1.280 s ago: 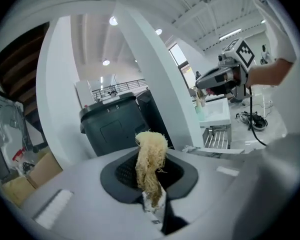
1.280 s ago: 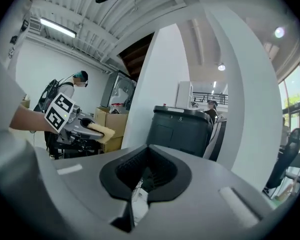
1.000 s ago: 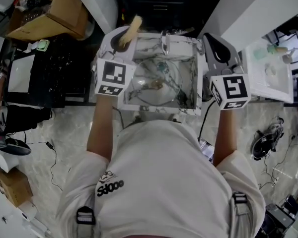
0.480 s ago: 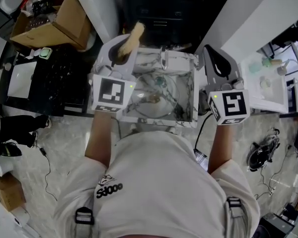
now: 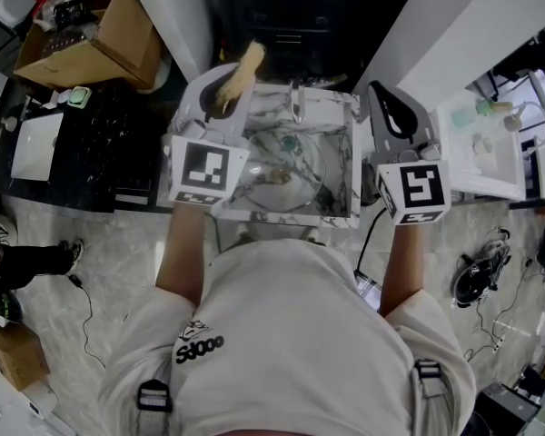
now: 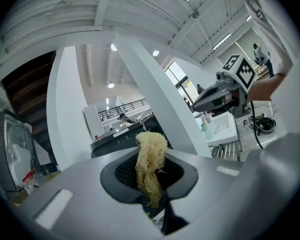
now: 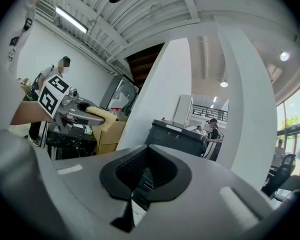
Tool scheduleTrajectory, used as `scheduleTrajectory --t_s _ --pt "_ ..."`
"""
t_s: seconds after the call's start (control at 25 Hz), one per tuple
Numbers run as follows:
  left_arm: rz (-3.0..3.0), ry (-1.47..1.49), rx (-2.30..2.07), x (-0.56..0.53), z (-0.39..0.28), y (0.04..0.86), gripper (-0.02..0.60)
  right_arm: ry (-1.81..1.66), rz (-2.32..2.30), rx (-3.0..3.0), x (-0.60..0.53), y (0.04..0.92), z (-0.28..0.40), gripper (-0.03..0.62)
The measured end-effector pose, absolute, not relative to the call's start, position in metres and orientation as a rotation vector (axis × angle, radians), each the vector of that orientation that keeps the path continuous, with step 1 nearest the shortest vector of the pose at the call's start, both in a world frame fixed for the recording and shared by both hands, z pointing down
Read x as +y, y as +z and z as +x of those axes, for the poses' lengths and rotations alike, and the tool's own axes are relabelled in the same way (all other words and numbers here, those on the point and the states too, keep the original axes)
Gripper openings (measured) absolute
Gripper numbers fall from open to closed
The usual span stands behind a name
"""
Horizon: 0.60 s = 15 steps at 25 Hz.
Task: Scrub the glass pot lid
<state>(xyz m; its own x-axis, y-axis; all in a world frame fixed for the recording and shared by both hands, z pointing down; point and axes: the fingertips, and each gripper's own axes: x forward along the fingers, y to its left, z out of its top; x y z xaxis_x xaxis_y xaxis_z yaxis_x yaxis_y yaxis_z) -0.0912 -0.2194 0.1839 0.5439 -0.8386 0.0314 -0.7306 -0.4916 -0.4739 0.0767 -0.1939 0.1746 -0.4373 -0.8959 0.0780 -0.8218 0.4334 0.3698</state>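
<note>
The glass pot lid (image 5: 286,173) lies flat in the marble-patterned sink (image 5: 341,209), in front of the person's chest in the head view. My left gripper (image 5: 225,84) is held over the sink's back left corner, shut on a yellow fibrous scrubber (image 5: 247,65) that sticks out past its tips. In the left gripper view the scrubber (image 6: 150,161) hangs clamped between the jaws of my left gripper (image 6: 154,204). My right gripper (image 5: 392,109) is held to the right of the sink, apart from the lid. Its jaws are shut with nothing between them in the right gripper view (image 7: 135,199).
A faucet (image 5: 297,98) stands at the sink's back edge. A black counter (image 5: 100,143) and a cardboard box (image 5: 118,34) lie to the left. A white table (image 5: 486,143) with bottles stands at the right. Shoes (image 5: 477,275) and cables lie on the floor.
Both grippers have kept almost the same place and hold. The lid has not moved. A person at the far left has moved toward the edge of the view.
</note>
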Motion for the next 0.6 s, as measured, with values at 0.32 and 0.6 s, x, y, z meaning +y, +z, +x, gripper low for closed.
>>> scheduleTrajectory --t_s 0.32,0.6 --pt "-2.393 -0.361 1.274 -0.217 -0.089 0.191 0.051 -0.393 1.47 -2.386 -0.191 0.187 0.075 0.002" --pt "-2.396 -0.372 1.269 -0.218 -0.089 0.196 0.051 -0.375 1.468 -2.382 -0.192 0.193 0.075 0.002"
